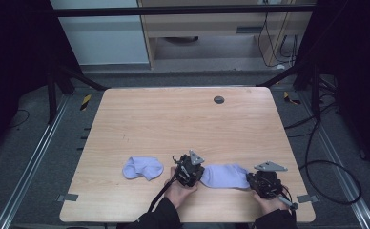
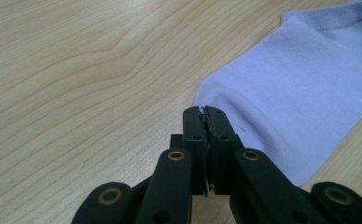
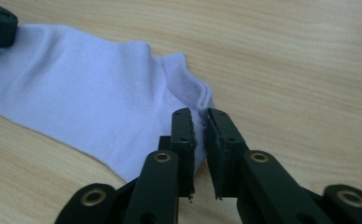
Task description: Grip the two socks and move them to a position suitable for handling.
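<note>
Both grippers are black: the left gripper (image 1: 191, 172) and right gripper (image 1: 258, 183) each carry a grey three-cornered plate on top. Up close, the flat jaws hang on thick links pinned with brass-ringed rivets. A black cable (image 1: 160, 196) trails back from the left one. The sleeves (image 1: 161, 217) are dark.

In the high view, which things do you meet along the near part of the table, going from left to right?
Crumpled pale lilac fabric sock → left tool, black with a grey three-cornered plate → flat-lying pale lilac fabric sock → right tool, black with a grey plate.
</note>
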`<state>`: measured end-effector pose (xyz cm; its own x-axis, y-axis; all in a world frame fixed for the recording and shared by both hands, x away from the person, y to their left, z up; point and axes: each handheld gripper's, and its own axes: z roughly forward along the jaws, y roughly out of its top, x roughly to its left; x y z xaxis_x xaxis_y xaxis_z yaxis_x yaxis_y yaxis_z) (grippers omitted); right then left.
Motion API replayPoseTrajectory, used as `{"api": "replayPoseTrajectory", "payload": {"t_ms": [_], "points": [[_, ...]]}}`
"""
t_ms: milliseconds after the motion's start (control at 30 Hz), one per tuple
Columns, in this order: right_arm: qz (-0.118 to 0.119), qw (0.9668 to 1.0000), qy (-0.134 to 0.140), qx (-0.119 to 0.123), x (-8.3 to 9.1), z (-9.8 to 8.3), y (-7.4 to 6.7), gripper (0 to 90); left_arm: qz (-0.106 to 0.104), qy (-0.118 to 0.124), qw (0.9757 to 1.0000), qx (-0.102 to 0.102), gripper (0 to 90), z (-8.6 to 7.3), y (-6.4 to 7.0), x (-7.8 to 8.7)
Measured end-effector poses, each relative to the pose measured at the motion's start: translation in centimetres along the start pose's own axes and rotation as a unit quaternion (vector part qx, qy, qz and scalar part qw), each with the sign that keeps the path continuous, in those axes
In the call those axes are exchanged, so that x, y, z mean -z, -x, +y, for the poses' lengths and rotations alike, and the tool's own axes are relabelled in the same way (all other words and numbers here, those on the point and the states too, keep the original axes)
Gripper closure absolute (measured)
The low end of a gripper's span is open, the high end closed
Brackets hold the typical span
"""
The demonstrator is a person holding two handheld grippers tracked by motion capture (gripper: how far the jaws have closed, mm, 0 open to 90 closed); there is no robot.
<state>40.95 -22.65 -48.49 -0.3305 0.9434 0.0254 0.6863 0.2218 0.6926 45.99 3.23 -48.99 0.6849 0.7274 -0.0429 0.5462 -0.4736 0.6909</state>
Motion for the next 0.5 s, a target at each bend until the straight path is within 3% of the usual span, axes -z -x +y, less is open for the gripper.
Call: {"api": "replayPoseTrajectory", "payload": {"t_ms": [67,200,500], "points": [[-0.004,1.0,-0.002,0.0,0.0,-0.2,0.0,74.5,0.002,0.005,1.0,0.003,81.1,0.0,-0.2,0.2],[-0.005,0.9998,0.02,-0.001,0.4,0.1,0.2,68.4,0.003,0.016,0.9999,0.004,71.4,0.1,-0.9,1.2],[0.03,0.997,0.071,0.002,0.9,1.4,-0.1,58.0,0.006,0.051,0.9986,0.016,52.0,0.3,-4.0,5.3]]}}
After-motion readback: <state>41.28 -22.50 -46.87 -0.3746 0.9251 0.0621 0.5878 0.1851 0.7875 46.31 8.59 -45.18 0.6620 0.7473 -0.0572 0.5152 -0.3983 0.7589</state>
